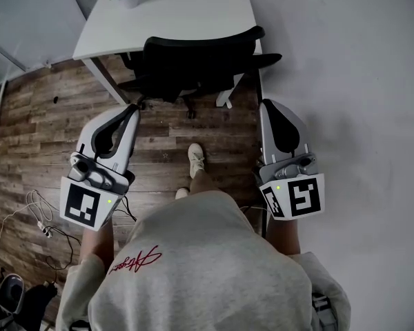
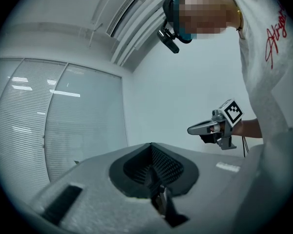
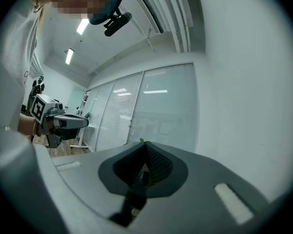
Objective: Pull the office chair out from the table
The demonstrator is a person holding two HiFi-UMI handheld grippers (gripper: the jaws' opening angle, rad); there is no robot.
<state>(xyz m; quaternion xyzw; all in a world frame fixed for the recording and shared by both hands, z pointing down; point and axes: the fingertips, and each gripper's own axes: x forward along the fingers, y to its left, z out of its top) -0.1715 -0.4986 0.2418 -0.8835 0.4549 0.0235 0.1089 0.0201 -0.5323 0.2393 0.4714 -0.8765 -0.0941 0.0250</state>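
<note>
Two tools, both clenched on nothing: the left gripper (image 1: 132, 110) and right gripper (image 1: 265, 105) flank the black office chair (image 1: 193, 64), tucked under the far white table (image 1: 172, 12), apparently lining up a pull.

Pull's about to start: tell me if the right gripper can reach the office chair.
Probably yes: only bare floor separates the right gripper from the office chair, whose back faces it. Its jaws are shut, so they must open first.
</note>
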